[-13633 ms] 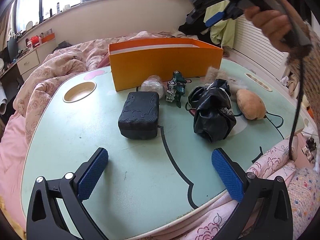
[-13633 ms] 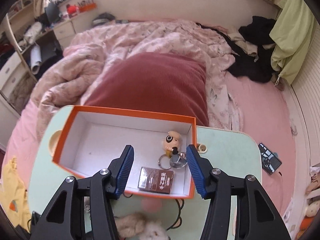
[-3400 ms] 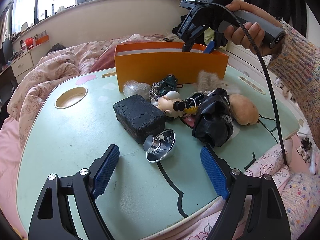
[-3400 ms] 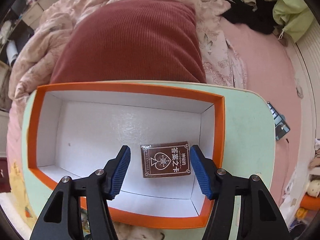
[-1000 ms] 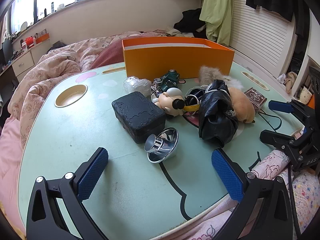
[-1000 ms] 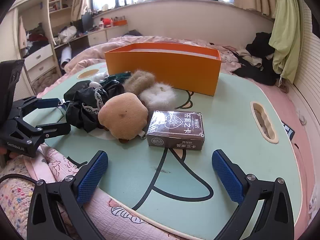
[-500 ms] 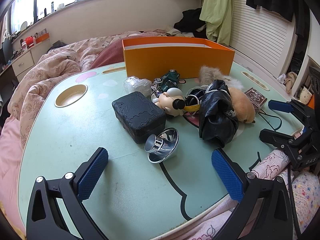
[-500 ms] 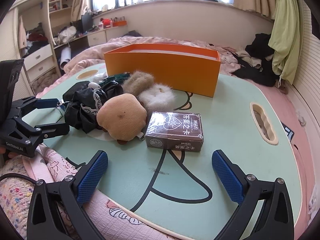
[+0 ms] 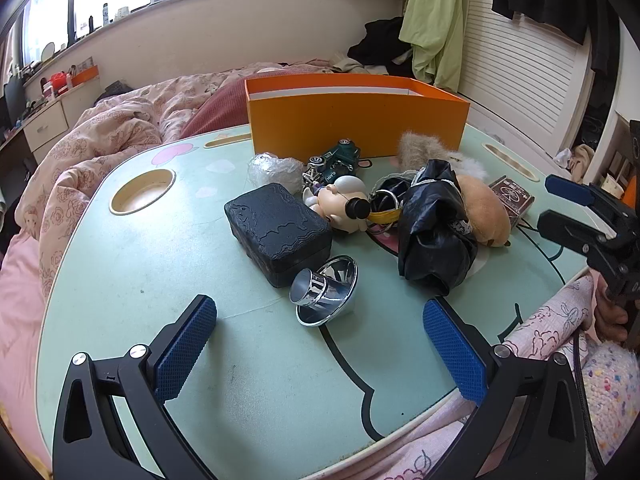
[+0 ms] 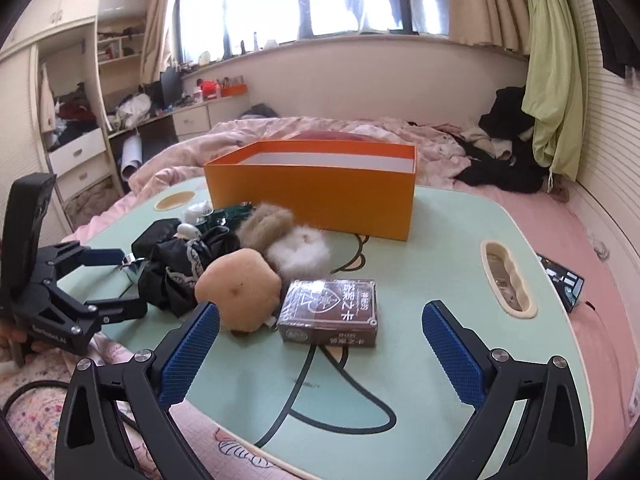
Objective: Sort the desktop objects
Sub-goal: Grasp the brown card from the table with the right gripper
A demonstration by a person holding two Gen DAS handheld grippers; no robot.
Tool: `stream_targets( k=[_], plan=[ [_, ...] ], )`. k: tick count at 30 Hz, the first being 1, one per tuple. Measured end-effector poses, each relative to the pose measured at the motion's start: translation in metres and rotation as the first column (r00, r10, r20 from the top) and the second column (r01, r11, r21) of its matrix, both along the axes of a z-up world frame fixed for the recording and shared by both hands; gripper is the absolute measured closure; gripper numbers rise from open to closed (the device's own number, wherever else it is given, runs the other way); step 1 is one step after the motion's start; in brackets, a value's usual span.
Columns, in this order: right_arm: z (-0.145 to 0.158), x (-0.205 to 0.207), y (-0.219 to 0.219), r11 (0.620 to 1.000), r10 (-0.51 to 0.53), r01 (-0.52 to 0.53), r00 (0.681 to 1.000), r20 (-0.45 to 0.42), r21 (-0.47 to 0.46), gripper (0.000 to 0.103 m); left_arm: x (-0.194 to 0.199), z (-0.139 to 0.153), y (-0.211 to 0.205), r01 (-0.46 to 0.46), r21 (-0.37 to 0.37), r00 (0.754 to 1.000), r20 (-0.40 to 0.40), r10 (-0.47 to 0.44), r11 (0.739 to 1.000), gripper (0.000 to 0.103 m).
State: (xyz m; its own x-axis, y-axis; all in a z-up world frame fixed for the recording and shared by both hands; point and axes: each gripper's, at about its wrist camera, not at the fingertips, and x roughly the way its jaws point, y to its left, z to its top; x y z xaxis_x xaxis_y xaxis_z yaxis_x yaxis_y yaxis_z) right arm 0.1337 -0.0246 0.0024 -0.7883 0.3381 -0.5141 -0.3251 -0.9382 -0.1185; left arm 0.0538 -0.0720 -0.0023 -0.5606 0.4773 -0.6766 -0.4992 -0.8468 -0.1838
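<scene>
On the mint-green lap table over a pink bed, the orange box shows only white inner wall; both grippers gape wide, holding nothing.

We see our right gripper wide open near a brown card box on the green table.

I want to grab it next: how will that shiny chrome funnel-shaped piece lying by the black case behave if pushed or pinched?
The chrome piece lies on its side, round-rimmed, so a push would probably roll it in an arc. Its polished surface looks slippery for the left tongs. It looks rigid, likely metal.
</scene>
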Motion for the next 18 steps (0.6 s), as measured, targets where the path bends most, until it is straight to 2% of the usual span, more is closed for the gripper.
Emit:
stream_targets(
  k=[5,7,9,11,15,18],
  plan=[
    [0.000,-0.022,0.015,0.996,-0.061,0.064,0.997,0.039,-0.061,0.033,0.000,0.000,0.000,-0.001,0.001,1.000,-0.001,0.001,1.000,0.000],
    [-0.005,-0.031,0.019,0.994,-0.069,0.076,0.994,0.090,-0.081,0.037,0.000,0.000,0.000,-0.001,0.001,1.000,-0.002,0.001,1.000,0.000],
    [-0.012,-0.039,0.017,0.994,-0.089,0.097,0.985,0.150,-0.044,0.045,0.000,0.000,0.000,-0.001,0.001,1.000,-0.003,0.001,1.000,0.000],
    [-0.013,-0.040,0.010,0.996,-0.089,0.090,0.982,0.165,0.005,0.047,0.000,0.000,0.000,-0.002,0.001,1.000,-0.004,0.002,1.000,0.000],
    [-0.012,-0.027,0.007,0.997,-0.071,0.072,0.991,0.110,-0.011,0.047,0.000,0.000,-0.002,-0.008,0.017,1.000,-0.006,0.008,1.000,0.000],
    [-0.002,-0.010,0.009,0.997,-0.080,0.080,0.997,0.014,-0.016,0.047,-0.001,0.003,-0.017,-0.026,0.099,1.000,-0.003,0.026,0.995,0.000]
  ],
)
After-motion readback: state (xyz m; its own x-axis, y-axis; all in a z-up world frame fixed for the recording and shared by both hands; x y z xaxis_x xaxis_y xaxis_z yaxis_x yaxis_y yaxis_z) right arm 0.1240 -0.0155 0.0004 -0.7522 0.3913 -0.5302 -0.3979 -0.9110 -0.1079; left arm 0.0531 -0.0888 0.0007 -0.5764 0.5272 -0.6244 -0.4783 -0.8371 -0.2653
